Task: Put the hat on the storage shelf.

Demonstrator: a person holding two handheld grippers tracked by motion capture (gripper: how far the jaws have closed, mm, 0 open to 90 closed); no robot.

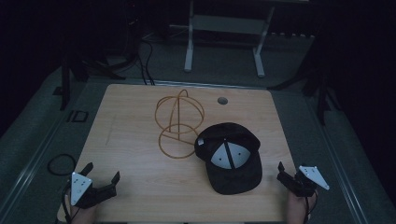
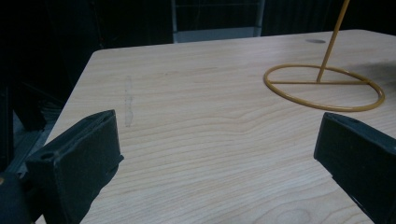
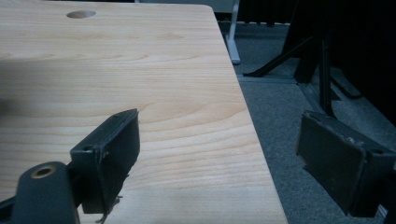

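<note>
Nothing is in hand yet: this looks like the start. The left hand-held gripper (image 1: 102,179) waits at the near left corner of the worktop (image 1: 135,186), jaws spread and empty; the right hand-held gripper (image 1: 287,177) hangs at the near right edge, also spread and empty. A black cap (image 1: 231,158) lies upside down toward the near right, its pale lining showing. Just beside it, nearer the middle, stands a gold wire stand (image 1: 179,123) (probably meant to carry the cap). The likely next move calls for reaching to the cap's brim or rim.
</note>
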